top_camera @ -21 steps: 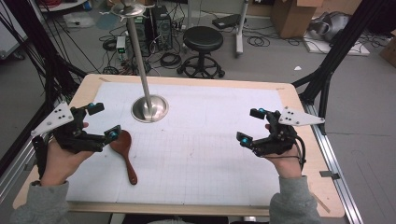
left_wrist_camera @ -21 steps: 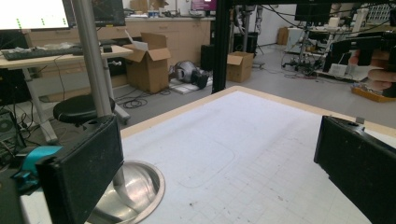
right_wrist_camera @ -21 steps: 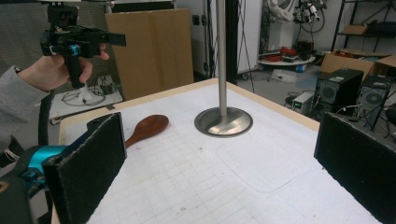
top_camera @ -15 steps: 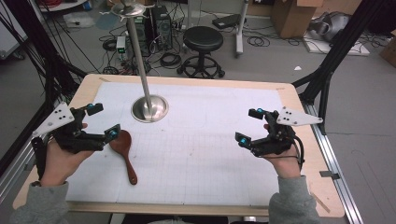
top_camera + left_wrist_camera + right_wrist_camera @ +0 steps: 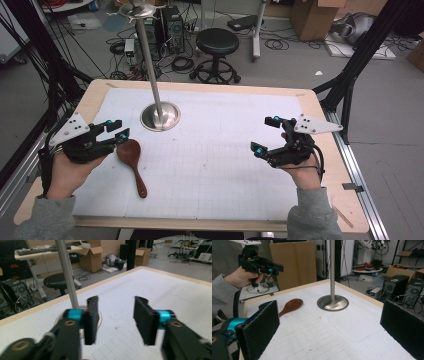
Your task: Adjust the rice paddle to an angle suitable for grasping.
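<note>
While both hands hover over the white gridded mat (image 5: 225, 165), the wooden spoon (image 5: 132, 162) lies flat on the mat's left part, its rounded bowl toward the far side and its handle running back toward the person. From the high view the left gripper (image 5: 114, 129) sits just left of the spoon's bowl, its tips right beside the bowl's edge; whether they touch it cannot be told. Its jaws stand parted with nothing between them, and the left gripper view (image 5: 115, 320) confirms this: only bare mat shows in the gap, with the metal pole stand (image 5: 66, 275) rising beyond the left jaw.

Over on the right part of the mat, well apart from the spoon, the right gripper (image 5: 266, 135) is held in the person's right hand (image 5: 305, 172), and its jaws are spread wide and hold nothing. Looking along those jaws in the right gripper view (image 5: 329, 325), the spoon (image 5: 290, 306) lies on the mat past the left pad, and the stand's round steel base (image 5: 332, 303) sits farther off, near the mat's far edge. Seen in that same view, the left gripper (image 5: 275, 268) is raised above the table's wooden rim (image 5: 294, 290), gripped by the person's left hand (image 5: 243, 277)
</note>
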A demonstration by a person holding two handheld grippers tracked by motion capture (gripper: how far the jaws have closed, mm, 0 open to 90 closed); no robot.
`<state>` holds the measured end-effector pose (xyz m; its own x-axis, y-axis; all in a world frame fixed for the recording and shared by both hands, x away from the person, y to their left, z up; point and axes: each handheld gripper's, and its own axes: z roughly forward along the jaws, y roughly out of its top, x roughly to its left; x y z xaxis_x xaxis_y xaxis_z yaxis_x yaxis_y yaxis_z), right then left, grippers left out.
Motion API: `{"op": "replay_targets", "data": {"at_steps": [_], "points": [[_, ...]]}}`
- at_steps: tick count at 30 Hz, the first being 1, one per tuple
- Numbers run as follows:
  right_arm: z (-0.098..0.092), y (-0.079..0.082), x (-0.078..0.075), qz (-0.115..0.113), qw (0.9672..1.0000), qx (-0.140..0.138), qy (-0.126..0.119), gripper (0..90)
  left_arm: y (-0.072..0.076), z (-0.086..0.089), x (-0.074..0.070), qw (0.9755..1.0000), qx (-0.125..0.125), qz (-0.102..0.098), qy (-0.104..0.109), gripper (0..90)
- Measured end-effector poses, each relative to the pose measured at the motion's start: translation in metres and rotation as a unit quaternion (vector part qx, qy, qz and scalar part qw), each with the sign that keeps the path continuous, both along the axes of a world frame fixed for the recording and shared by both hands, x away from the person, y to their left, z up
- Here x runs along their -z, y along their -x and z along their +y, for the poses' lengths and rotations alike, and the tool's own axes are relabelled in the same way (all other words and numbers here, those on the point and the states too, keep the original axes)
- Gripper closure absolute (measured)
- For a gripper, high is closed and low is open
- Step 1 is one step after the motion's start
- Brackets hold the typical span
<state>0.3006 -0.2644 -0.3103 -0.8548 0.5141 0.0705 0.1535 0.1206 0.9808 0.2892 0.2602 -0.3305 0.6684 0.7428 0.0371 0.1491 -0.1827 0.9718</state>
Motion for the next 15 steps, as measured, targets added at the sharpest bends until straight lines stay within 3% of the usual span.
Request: {"op": "replay_targets", "data": {"at_steps": [1,2,3,7,11,15], "points": [[0.000,0.000,0.000,0.000,1.0000,0.000,0.000,0.9,0.000,0.000,0.001,1.0000,-0.002,0.002,-0.003,62.1],[0.000,0.000,0.000,0.000,1.0000,-0.001,-0.001,0.9,-0.001,0.000,0.003,1.0000,-0.003,0.004,-0.008,65.8],[0.000,0.000,0.000,0.000,1.0000,0.000,0.000,0.9,-0.001,0.001,0.006,0.9998,-0.006,0.006,-0.021,76.0],[0.001,0.000,0.001,0.001,1.0000,-0.002,0.002,0.9,-0.004,0.000,0.014,0.9993,-0.002,0.016,-0.034,87.4],[0.001,-0.001,0.001,0.000,1.0000,-0.003,0.004,0.9,-0.008,-0.005,0.022,0.9979,0.009,0.025,-0.059,89.3],[0.002,0.000,0.001,0.001,1.0000,-0.003,0.006,0.9,-0.012,-0.007,0.028,0.9976,0.009,0.030,-0.062,89.3]]}}
